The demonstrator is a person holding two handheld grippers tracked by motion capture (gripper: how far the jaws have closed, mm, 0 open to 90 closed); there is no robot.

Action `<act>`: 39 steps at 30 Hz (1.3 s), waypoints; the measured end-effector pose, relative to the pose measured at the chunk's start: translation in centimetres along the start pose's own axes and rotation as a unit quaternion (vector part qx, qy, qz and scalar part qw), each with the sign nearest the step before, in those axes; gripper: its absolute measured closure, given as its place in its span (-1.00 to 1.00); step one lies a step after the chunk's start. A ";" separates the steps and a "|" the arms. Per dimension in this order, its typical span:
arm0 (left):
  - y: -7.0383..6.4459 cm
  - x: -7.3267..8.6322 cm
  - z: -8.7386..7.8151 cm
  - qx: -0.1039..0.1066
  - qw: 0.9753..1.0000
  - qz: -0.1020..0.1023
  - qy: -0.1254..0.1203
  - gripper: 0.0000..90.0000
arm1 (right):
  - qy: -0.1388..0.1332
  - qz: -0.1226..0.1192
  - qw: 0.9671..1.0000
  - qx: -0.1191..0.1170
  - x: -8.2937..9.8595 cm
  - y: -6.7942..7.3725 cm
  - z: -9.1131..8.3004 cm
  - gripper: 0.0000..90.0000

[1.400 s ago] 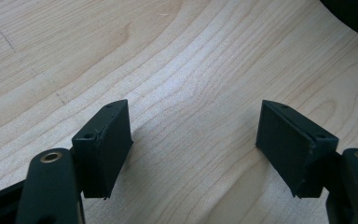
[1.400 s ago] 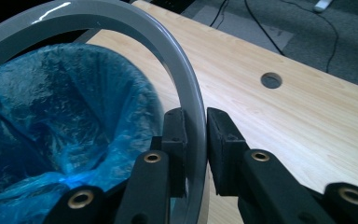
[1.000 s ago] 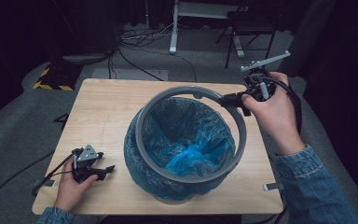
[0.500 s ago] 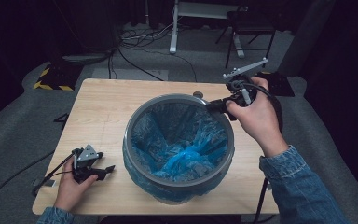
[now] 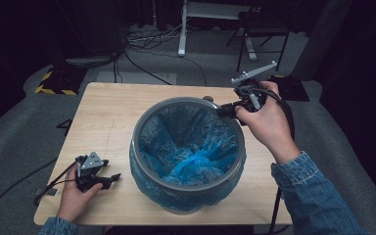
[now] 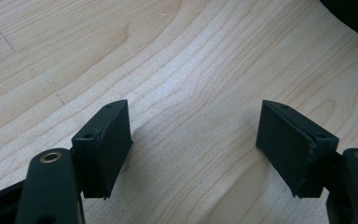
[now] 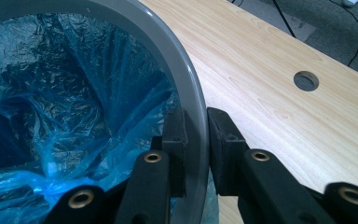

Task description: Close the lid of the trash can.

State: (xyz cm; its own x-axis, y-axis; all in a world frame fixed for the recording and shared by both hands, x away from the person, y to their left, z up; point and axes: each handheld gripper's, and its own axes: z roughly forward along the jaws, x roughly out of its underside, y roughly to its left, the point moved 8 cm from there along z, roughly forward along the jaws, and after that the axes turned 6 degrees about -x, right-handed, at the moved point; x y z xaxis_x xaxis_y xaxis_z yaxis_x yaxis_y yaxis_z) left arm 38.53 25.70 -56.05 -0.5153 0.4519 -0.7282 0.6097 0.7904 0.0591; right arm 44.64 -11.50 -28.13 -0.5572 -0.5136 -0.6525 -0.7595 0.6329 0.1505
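Observation:
A round bin lined with a blue plastic bag stands on the wooden table. A grey ring lies on top of the bin's mouth over the bag. My right gripper is shut on the grey ring at its far right side, one jaw inside and one outside. The blue bag fills the bin below it. My left gripper rests low on the table near the front left corner, jaws wide apart over bare wood.
A cable hole pierces the tabletop beyond the ring. Past the table lie floor cables, a white stand and a dark chair. Bare wood spreads left of the bin.
The right gripper has carried the grey ring left and down from a tilted, raised pose until it sits level on the bin's mouth. The left gripper has stayed put.

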 end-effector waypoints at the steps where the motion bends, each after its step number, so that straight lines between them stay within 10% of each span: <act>1: 0.0 0.0 0.0 0.000 1.000 0.001 0.000 -0.42 | 0.001 0.000 1.000 0.001 0.0 0.0 0.0 0.74; 6: 0.0 0.0 0.0 0.001 1.000 0.000 0.000 -0.42 | -0.009 0.004 1.000 -0.008 0.1 -0.2 0.0 0.69; 14: 0.0 0.0 0.0 -0.001 1.000 0.001 0.000 -0.42 | -0.080 -0.009 0.997 -0.018 -0.5 -0.3 -0.7 0.03; 39: 0.0 0.0 0.0 0.000 1.000 0.000 0.000 -0.42 | -0.161 -0.078 0.983 -0.040 3.4 2.8 -4.3 -0.17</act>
State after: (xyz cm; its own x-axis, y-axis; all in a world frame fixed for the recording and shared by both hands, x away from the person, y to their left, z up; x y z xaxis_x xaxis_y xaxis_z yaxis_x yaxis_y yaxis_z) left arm 38.53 25.70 -56.05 -0.5147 0.4519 -0.7286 0.6099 0.7903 0.0593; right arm 39.14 -13.96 -26.74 -0.3065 -0.3827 -0.8715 -0.8582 0.5071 0.0792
